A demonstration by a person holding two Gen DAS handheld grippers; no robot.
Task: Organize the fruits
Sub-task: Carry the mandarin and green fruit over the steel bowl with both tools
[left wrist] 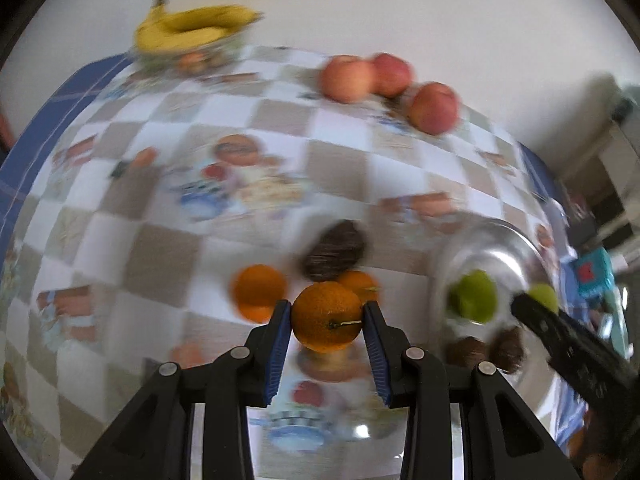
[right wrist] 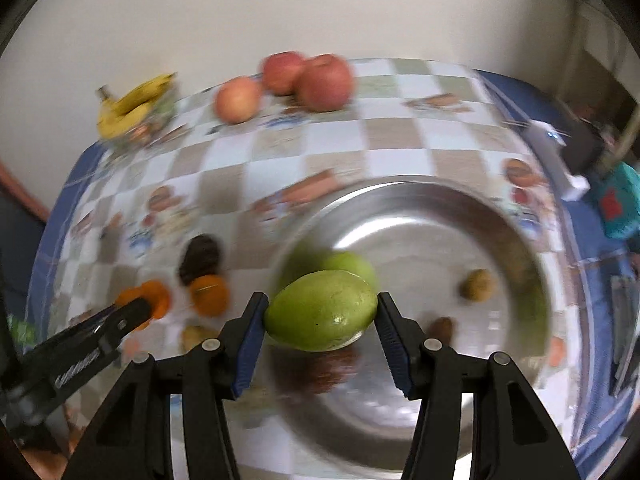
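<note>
Gripping one fruit in each hand, I am working both sides at once. The left gripper (left wrist: 326, 312) is closed on an orange (left wrist: 325, 316); the blue pads of its fingers (left wrist: 280, 344) are pressing the fruit at its widest part, with the stem pointing toward the right pad, so it sits squarely between them. Whether it is lifted clear of the tabletop (left wrist: 160, 248) I cannot tell, since the picture is smeared. Two more oranges (left wrist: 260, 292) are lying just beyond it beside a dark brown fruit (left wrist: 334, 256), which suggests the oranges are being kept as a group on the checked cloth.

The right gripper (right wrist: 322, 316) is closed lengthwise on a green mango (right wrist: 322, 316), the fingers (right wrist: 250, 344) bearing on its two narrow ends. I am holding it over the near-left part of the steel bowl (right wrist: 440, 208), where another green mango (right wrist: 352, 264) is already lying just behind it, so I judge the bowl to be the place for the green fruit. Small brown fruits (right wrist: 478, 285) are also sitting in the bowl.

At the far edge, three apples (right wrist: 324, 80) are clustered together, and bananas (right wrist: 132, 104) are resting on a glass dish (right wrist: 160, 116), sorted by kind. Blur is hiding finer detail.
</note>
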